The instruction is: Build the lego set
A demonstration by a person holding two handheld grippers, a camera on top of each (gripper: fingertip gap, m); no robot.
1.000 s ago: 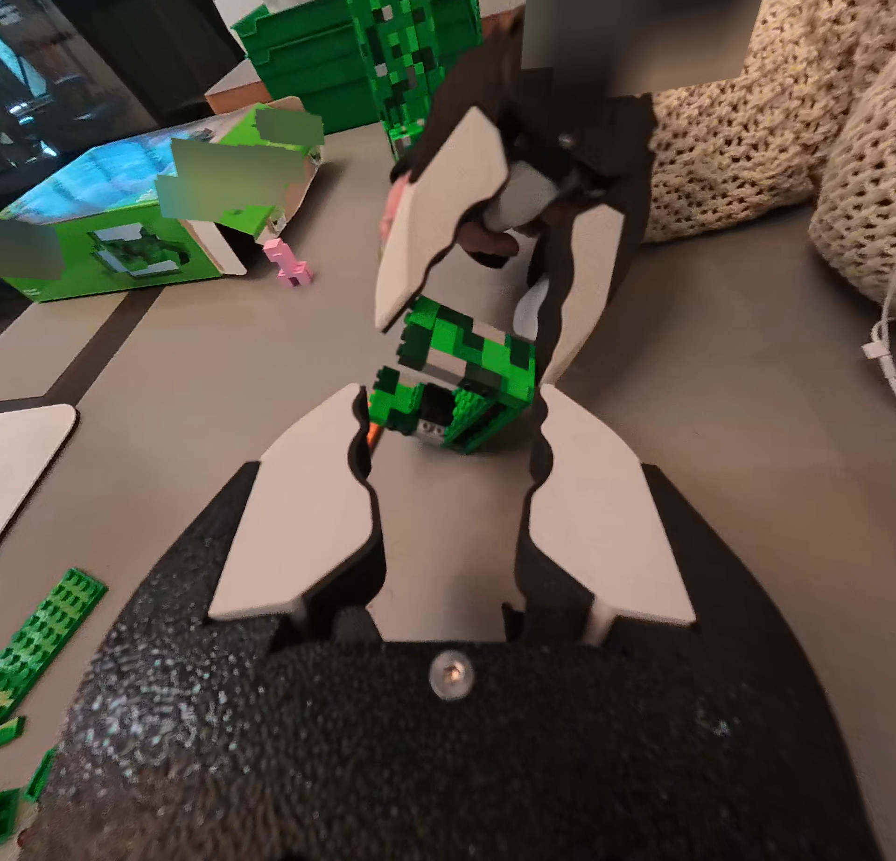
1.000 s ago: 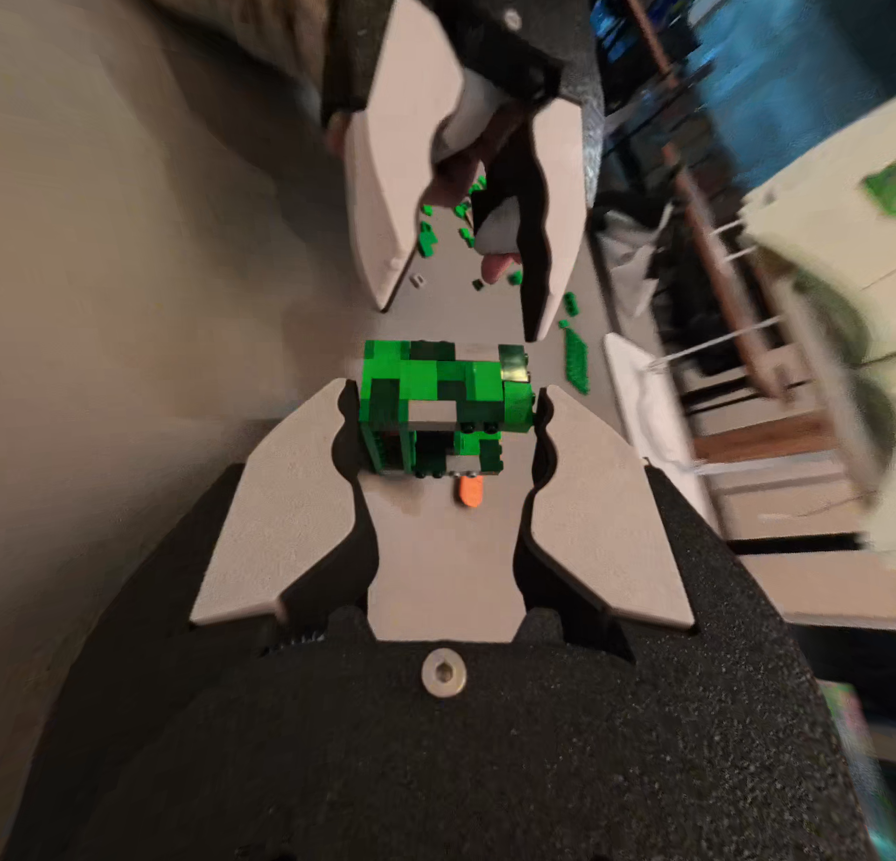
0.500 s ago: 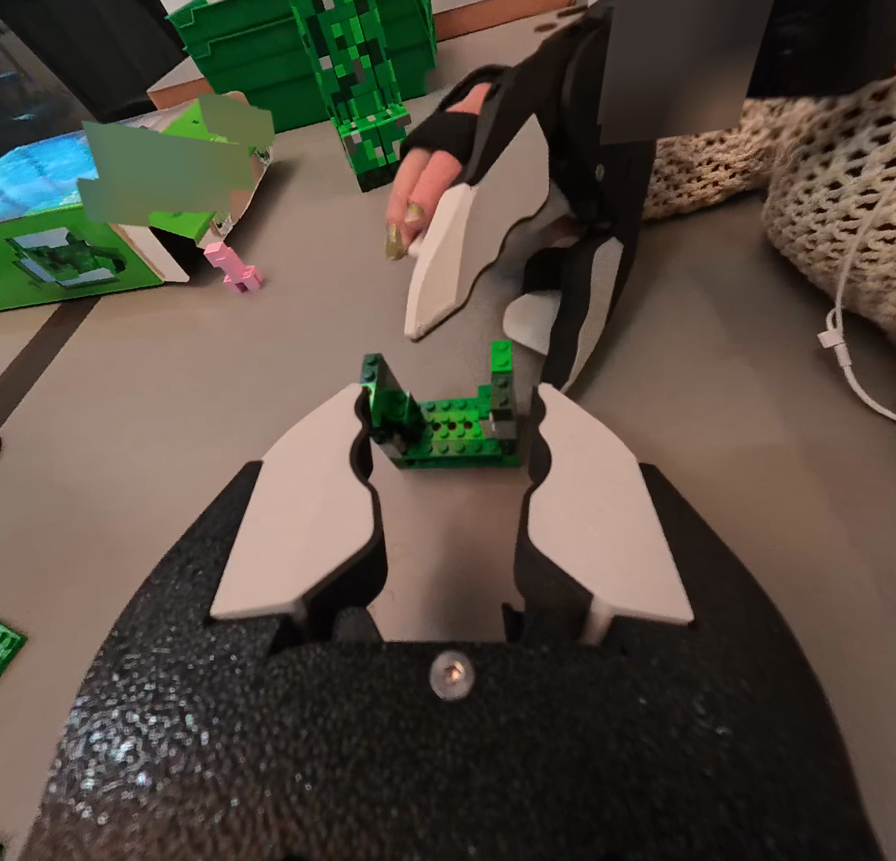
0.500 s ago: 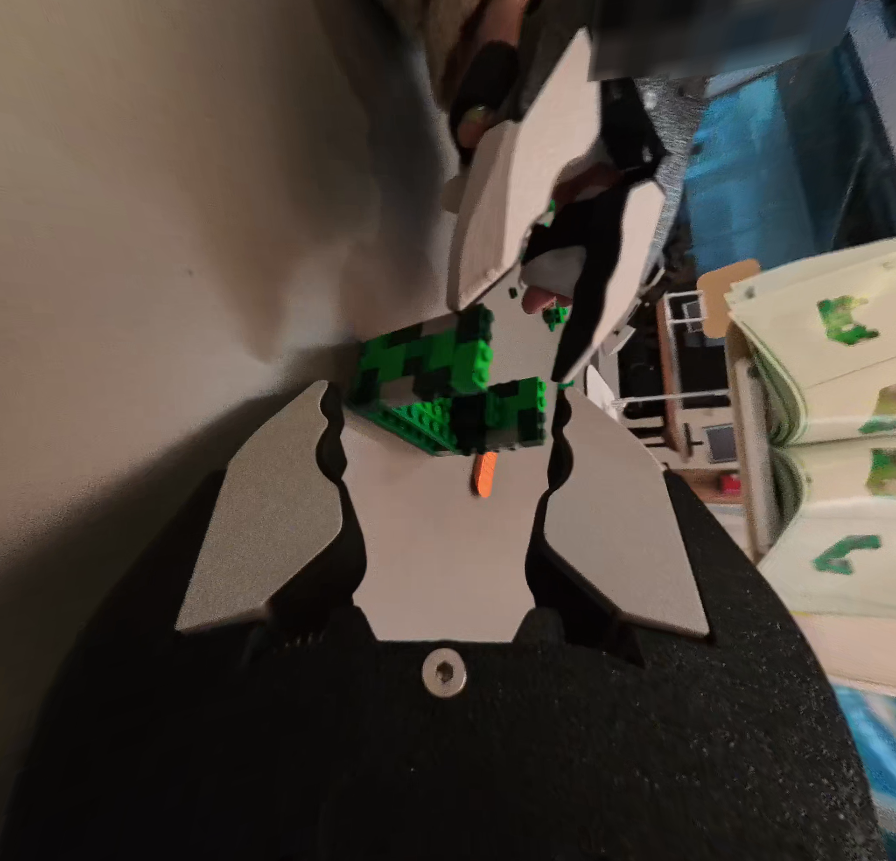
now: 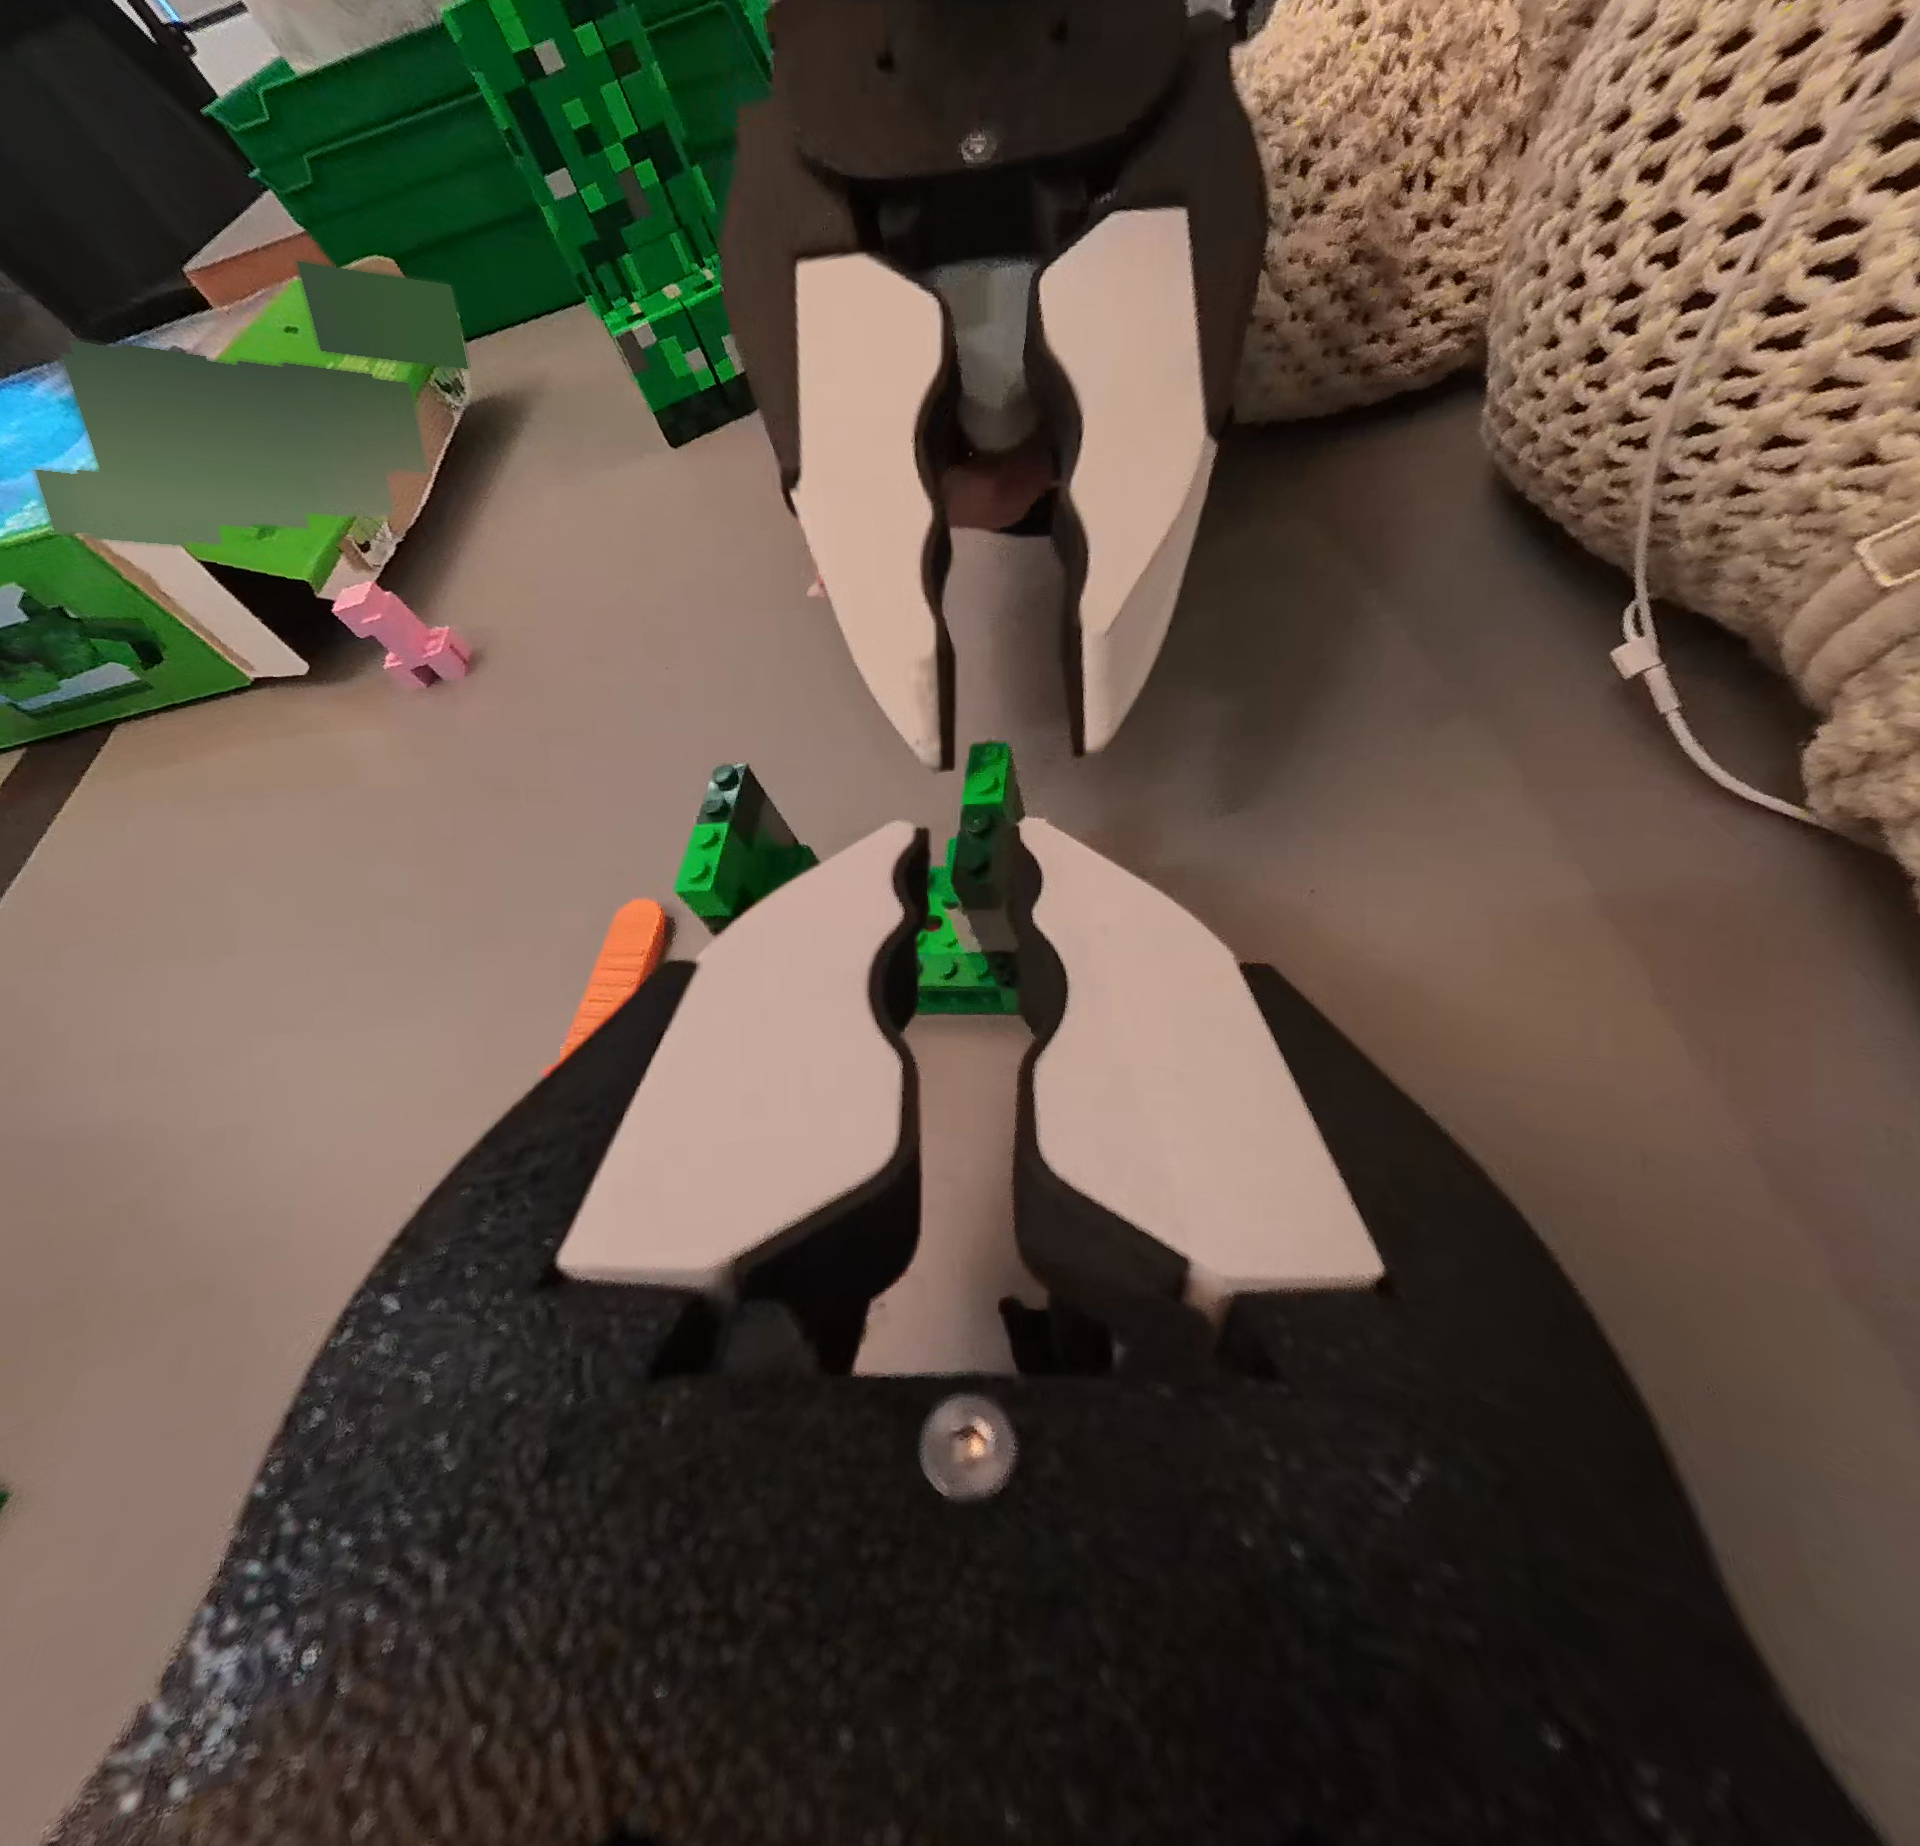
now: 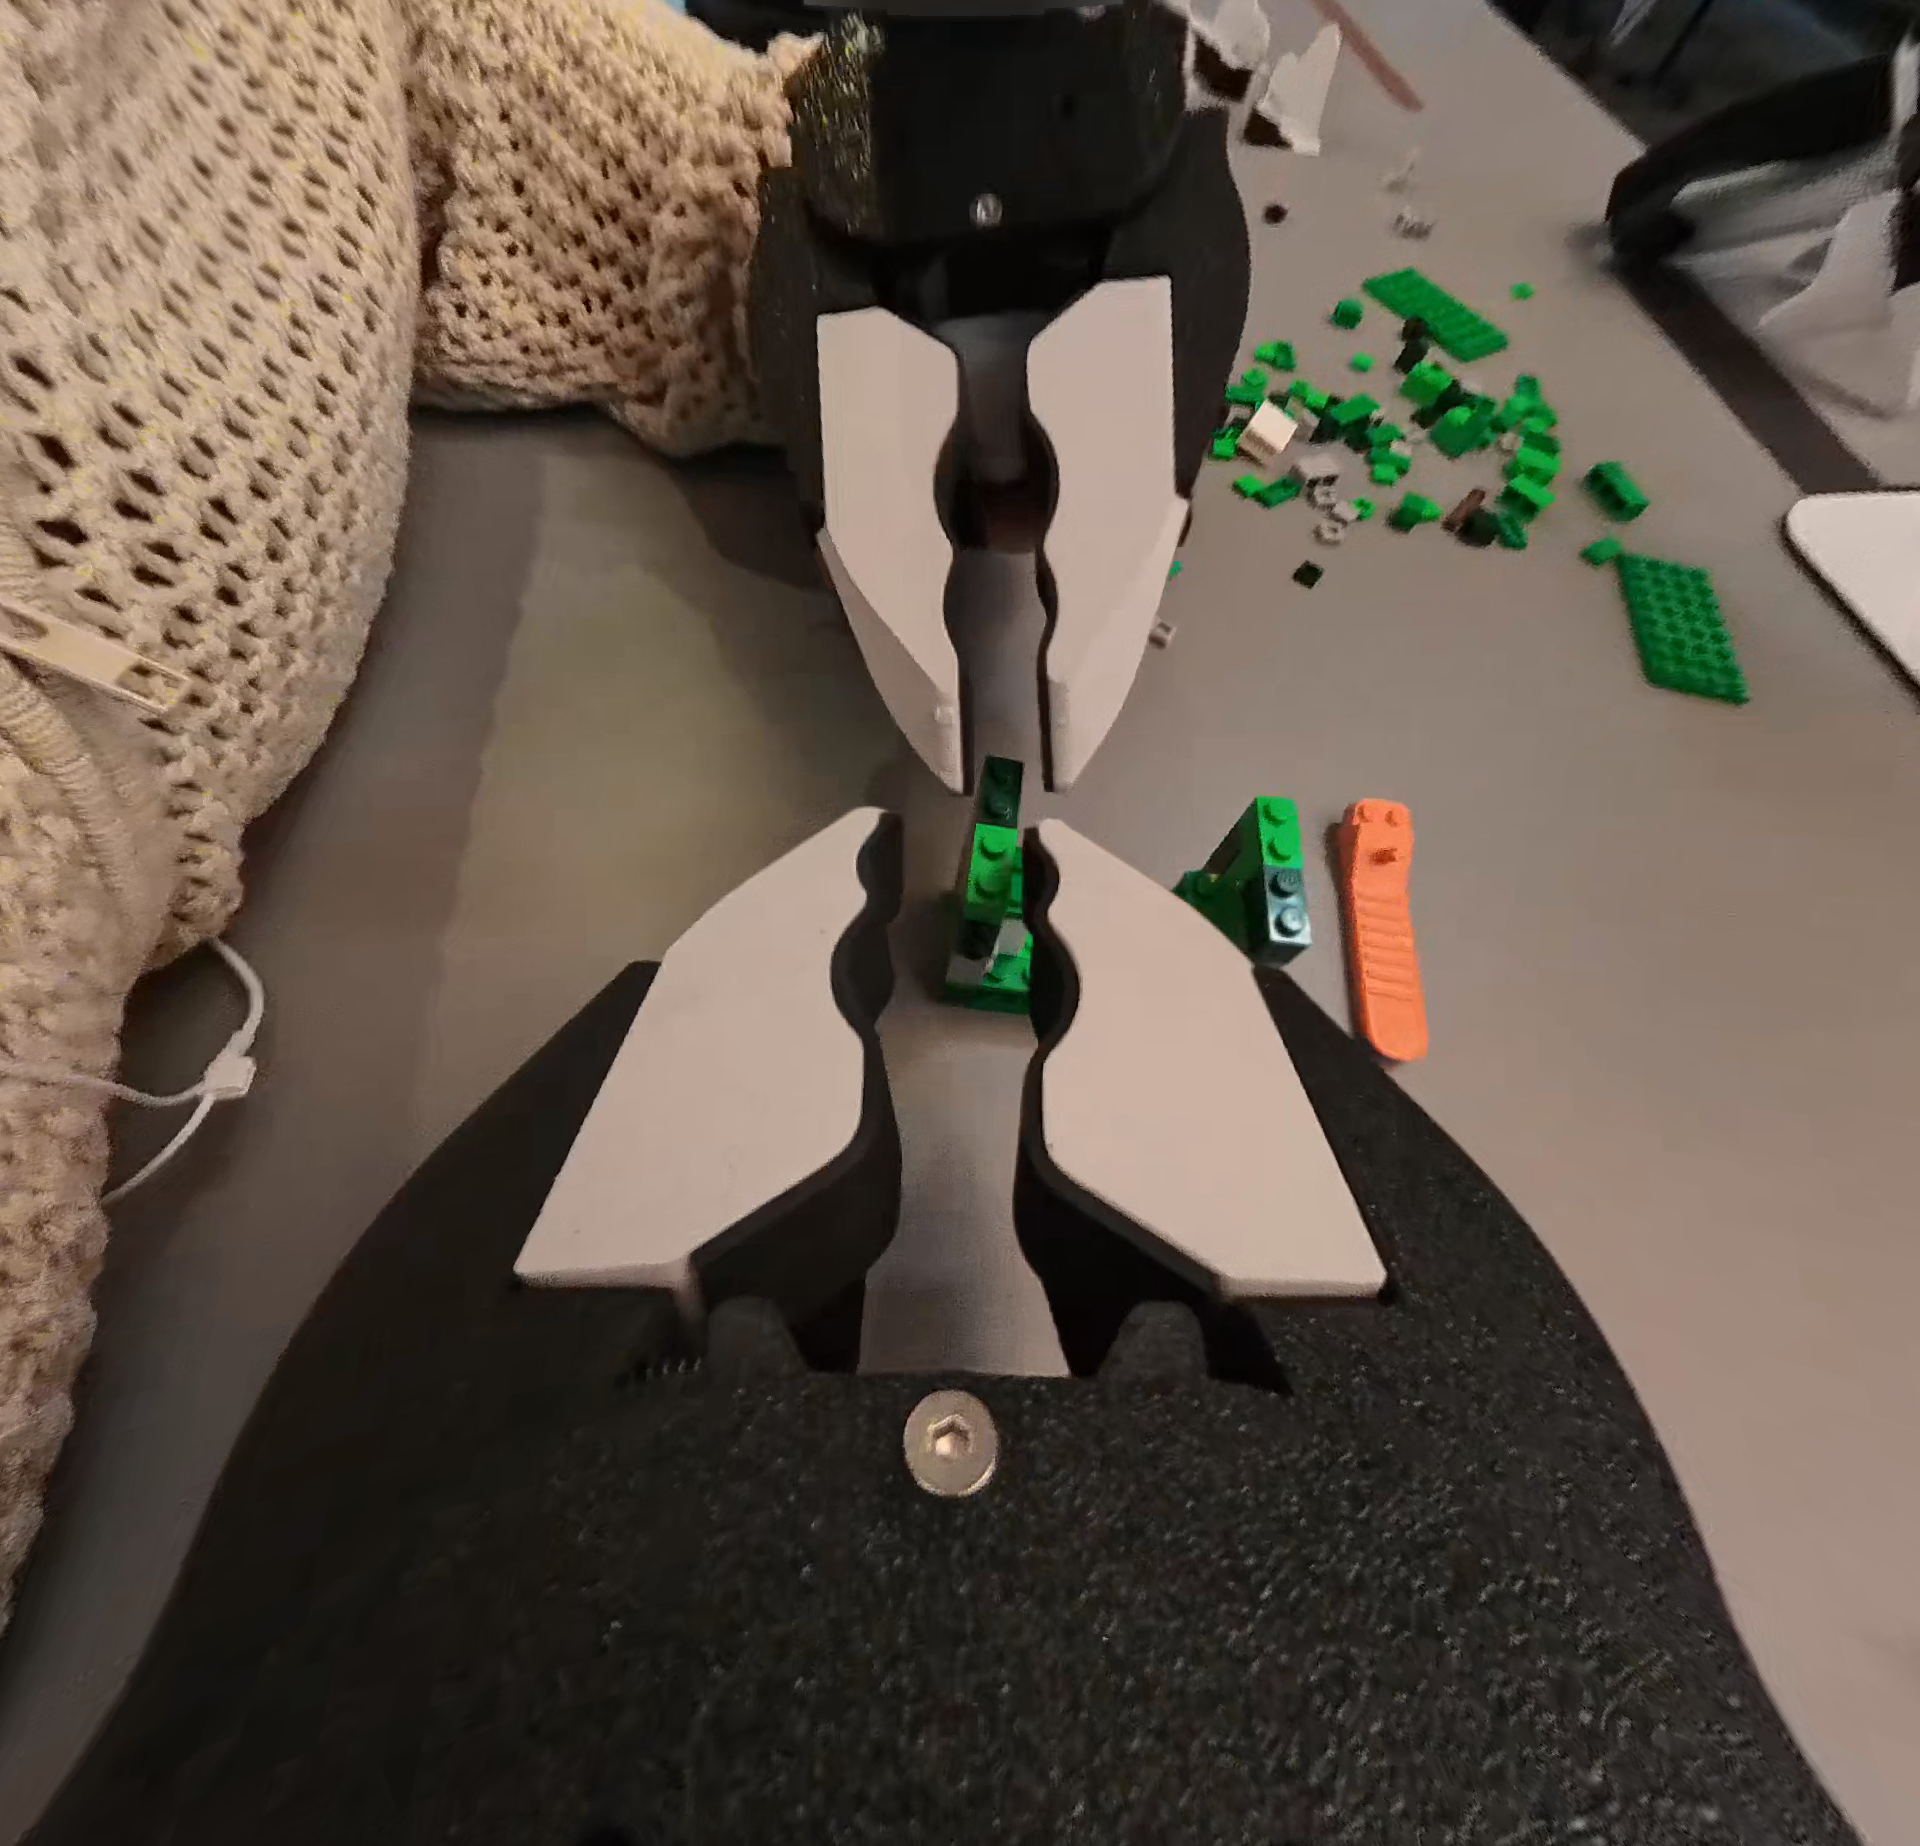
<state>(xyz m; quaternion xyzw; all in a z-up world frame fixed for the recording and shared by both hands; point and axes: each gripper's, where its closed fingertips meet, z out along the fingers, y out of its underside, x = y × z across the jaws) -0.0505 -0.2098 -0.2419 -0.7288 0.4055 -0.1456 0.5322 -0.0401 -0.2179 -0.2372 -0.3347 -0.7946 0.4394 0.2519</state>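
Note:
A small green lego build [image 5: 985,861] stands on the grey table: a base plate with two upright walls. My left gripper [image 5: 968,828] straddles the right-hand wall with a narrow gap, one finger between the walls and one outside. The other wall [image 5: 738,851] shows left of that finger. My right gripper [image 5: 1006,752] faces it from the far side, its tips over the same wall. In the right wrist view the right gripper [image 6: 961,822] straddles that wall [image 6: 994,861], with a clear gap on its left. The left gripper [image 6: 1005,783] stands opposite it.
An orange brick separator [image 6: 1377,934] lies beside the build. Loose green bricks [image 6: 1403,425] and a green plate [image 6: 1683,622] lie beyond. A green blocky figure [image 5: 613,165], a green box [image 5: 208,549] and a pink figure [image 5: 400,633] stand at the back left. Knitted sleeves [image 5: 1662,238] and a white cable [image 5: 1662,695] are at the right. Only a small space, under 4 cm, lies between the two pairs of fingers.
The build, tilted between the grippers a second ago, now stands flat on the table. Both grippers have narrowed from wide open and now straddle one wall, tip to tip.

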